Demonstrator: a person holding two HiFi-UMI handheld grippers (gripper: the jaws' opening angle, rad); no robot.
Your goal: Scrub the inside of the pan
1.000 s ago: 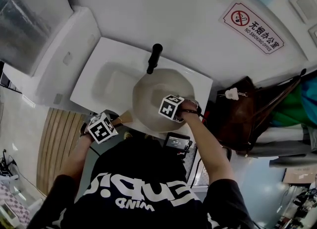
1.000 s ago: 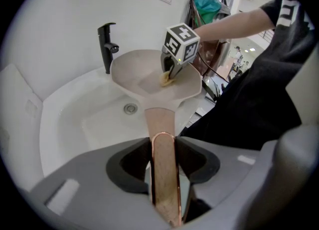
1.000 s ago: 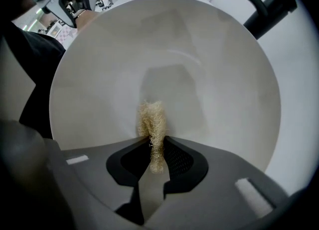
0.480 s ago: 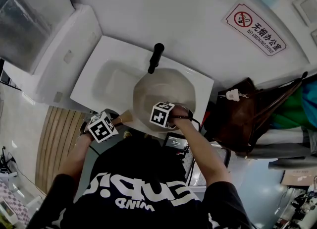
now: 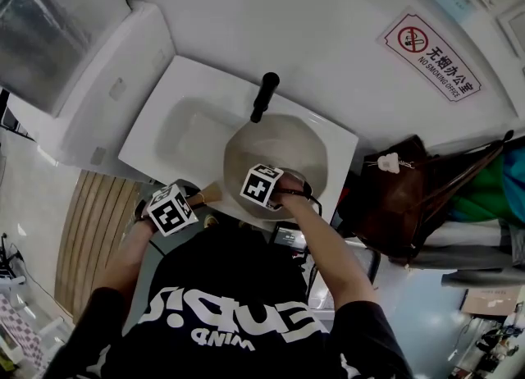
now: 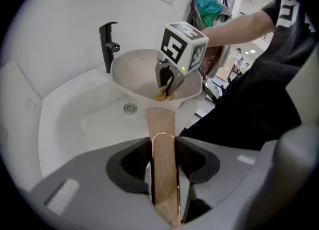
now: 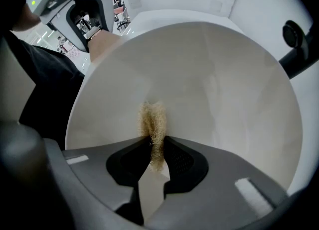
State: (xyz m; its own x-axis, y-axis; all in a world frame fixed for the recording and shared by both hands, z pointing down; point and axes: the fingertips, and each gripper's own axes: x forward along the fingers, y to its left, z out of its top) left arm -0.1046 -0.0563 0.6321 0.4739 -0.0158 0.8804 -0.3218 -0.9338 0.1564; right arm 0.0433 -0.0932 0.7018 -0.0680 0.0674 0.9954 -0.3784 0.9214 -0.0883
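A cream pan (image 5: 279, 152) (image 6: 144, 72) (image 7: 209, 84) rests over the white sink (image 5: 180, 123). Its tan handle (image 6: 162, 139) (image 5: 207, 195) runs toward me, and my left gripper (image 6: 163, 184) (image 5: 176, 209) is shut on it. Inside the bowl, near the handle-side wall, my right gripper (image 7: 157, 149) (image 5: 275, 193) is shut on a straw-coloured fibre scrubber (image 7: 153, 127) (image 6: 162, 93). The scrubber's tuft presses against the pan's inner surface. In the head view the marker cube hides the right jaws.
A black tap (image 5: 264, 94) (image 6: 107, 42) (image 7: 299, 42) stands at the sink's back rim, just past the pan. The drain (image 6: 130, 107) lies left of the pan. A brown bag (image 5: 394, 197) sits to the right. A no-smoking sign (image 5: 431, 51) hangs on the wall.
My right gripper has slid leftward and toward me across the pan's inside with the scrubber. The left gripper and the pan have stayed put.
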